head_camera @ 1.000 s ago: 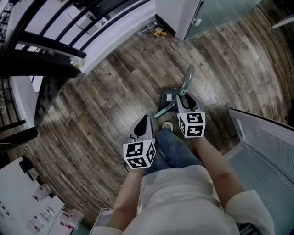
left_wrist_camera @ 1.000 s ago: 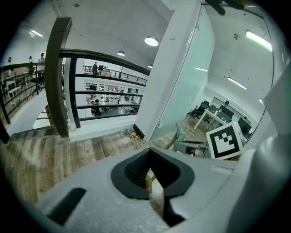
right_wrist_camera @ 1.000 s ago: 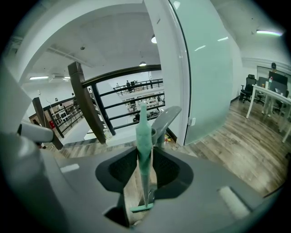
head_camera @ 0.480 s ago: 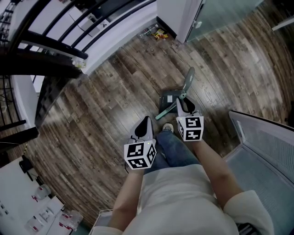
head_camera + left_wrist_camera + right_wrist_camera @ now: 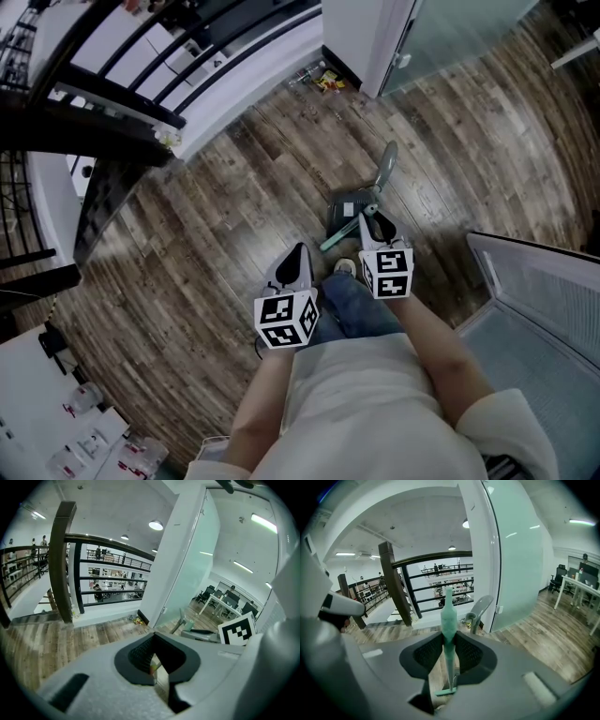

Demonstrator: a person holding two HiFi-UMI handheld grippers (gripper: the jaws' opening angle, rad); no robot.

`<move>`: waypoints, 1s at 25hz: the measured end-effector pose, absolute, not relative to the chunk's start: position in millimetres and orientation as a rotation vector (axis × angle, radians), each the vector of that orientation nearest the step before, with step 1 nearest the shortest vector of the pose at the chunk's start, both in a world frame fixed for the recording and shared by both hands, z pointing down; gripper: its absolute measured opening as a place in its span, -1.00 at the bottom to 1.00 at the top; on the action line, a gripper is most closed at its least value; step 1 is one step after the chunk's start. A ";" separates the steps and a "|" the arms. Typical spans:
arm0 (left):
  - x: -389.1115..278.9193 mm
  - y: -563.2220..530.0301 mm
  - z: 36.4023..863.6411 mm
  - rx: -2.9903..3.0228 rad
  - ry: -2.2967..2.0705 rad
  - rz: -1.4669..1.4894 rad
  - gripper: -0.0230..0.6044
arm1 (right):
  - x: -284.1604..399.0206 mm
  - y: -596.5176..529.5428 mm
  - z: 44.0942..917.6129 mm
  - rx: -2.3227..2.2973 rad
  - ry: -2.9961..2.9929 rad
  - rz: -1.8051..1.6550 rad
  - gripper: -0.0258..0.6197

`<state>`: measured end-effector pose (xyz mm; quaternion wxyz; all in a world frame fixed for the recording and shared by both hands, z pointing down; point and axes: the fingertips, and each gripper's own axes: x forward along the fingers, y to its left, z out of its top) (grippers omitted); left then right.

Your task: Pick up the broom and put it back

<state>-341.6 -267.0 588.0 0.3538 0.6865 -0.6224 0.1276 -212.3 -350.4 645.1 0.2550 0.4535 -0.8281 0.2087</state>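
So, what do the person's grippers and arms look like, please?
The left gripper and right gripper look alike: a pale grey shell, black ribbed pads, and a white cube with black square markers at the back. No cables show. The person wears a cream top with short sleeves and blue jeans.

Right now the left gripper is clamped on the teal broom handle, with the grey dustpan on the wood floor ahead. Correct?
Wrong gripper: the right gripper is clamped on the teal broom handle, its jaws having just closed, as the right gripper view shows. The grey dustpan does sit on the wood floor ahead.
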 end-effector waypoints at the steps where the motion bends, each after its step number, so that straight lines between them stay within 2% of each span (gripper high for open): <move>1: -341.5 -266.0 586.3 1.779 -1.609 0.328 -0.90 | -212.5 -347.5 642.9 1.227 -2.251 0.562 -0.63; 25: -327.7 -253.9 537.9 1.898 -1.597 0.284 -0.90 | -195.8 -312.1 564.6 1.276 -2.307 0.471 -0.63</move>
